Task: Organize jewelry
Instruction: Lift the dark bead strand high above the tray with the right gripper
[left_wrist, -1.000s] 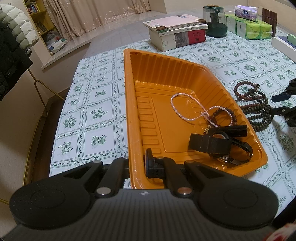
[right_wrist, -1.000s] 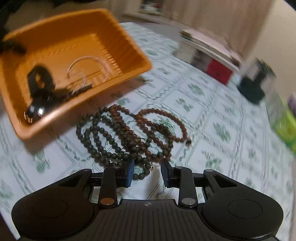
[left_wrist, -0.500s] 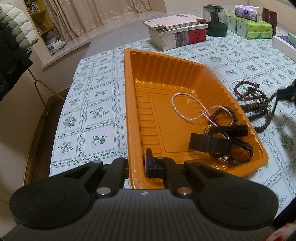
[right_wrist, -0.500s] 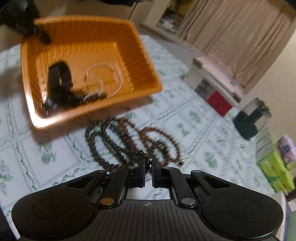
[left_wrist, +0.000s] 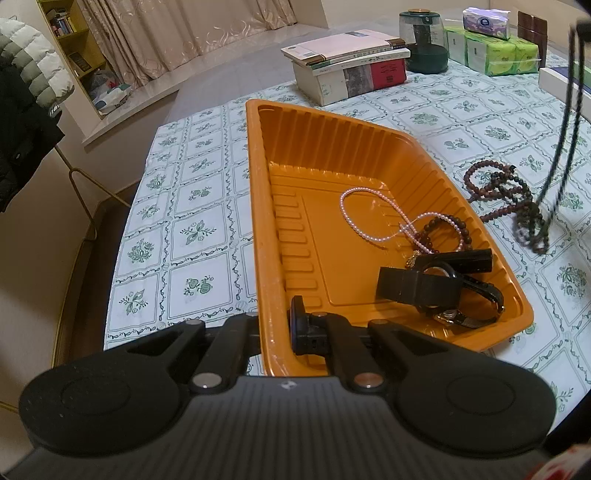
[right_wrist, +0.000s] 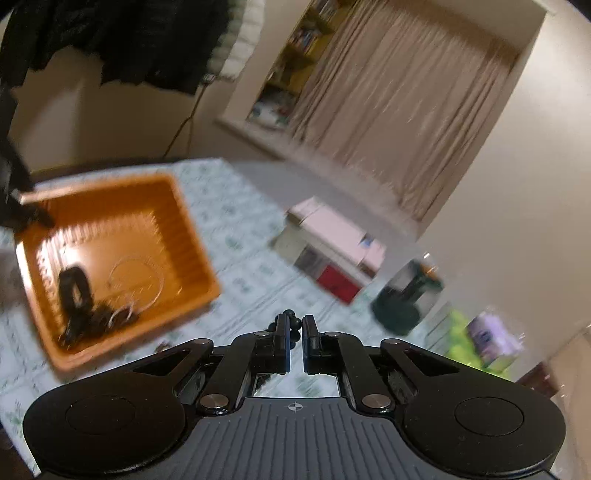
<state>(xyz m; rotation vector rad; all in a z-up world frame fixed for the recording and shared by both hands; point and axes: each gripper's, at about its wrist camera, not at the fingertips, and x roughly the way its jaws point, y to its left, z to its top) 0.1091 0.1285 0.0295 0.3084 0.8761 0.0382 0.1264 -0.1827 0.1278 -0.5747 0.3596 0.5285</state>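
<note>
An orange tray (left_wrist: 258, 206) sits on the patterned tablecloth. In it lie a pink pearl necklace (left_wrist: 364, 218), a brown bead bracelet (left_wrist: 443, 229) and black watches (left_wrist: 436, 284). My left gripper (left_wrist: 275, 325) is shut on the tray's near rim. My right gripper (right_wrist: 295, 332) is shut on a dark bead necklace (right_wrist: 291, 325) and holds it high; in the left wrist view the strand (left_wrist: 561, 147) hangs down, its lower end near the table. A brown bead necklace (left_wrist: 491, 181) stays on the cloth right of the tray. The tray also shows blurred in the right wrist view (right_wrist: 192, 236).
A stack of books (left_wrist: 351, 66), a dark green jar (left_wrist: 424, 40) and green tissue packs (left_wrist: 491, 51) stand at the table's far side. A white box (left_wrist: 561, 79) is at the far right. A black jacket (left_wrist: 22, 122) hangs left of the table.
My right gripper closed on the dark bead necklace and lifted it up off the table; the brown necklace stayed. The left gripper and tray have not moved.
</note>
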